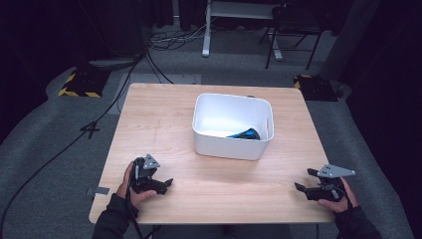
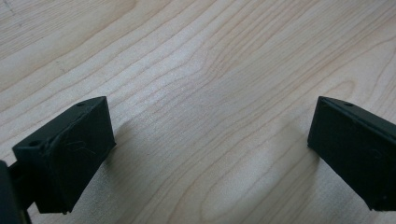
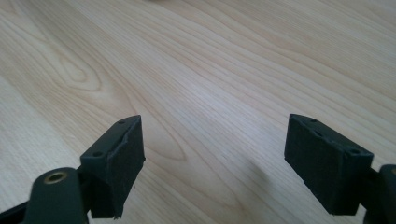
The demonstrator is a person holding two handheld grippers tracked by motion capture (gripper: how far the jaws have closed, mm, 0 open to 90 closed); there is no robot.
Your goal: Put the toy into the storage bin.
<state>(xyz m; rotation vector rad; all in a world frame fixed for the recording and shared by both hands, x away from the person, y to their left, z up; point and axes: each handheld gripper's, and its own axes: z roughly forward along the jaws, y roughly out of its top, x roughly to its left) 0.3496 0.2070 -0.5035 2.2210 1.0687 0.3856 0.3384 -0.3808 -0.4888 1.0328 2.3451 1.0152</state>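
Dark curtains and grey carpet, crossed by black cables, surround a light wooden table (image 1: 164, 129) in the high view. Near the table's middle, toward its far edge, stands a white bin (image 1: 232, 125) with a blue-and-black object (image 1: 245, 134) lying on its floor against the near right wall; what the object is cannot be told. At the near left of the table the left hand (image 1: 130, 188) holds the left gripper (image 1: 166, 184), which rests low over the wood with its tips pointing right. At the near right edge the right hand (image 1: 339, 198) holds the right gripper (image 1: 304, 179), grey plate on top, its jaws spread and pointing left. Both grippers lie well apart from the bin. Left gripper view: the two black jaws stand wide apart, one at each side of the frame, with bare wood grain between them and faint shadows beneath. Right gripper view: the jaws likewise stand apart, nothing between the pads, and the tabletop runs close beneath them.
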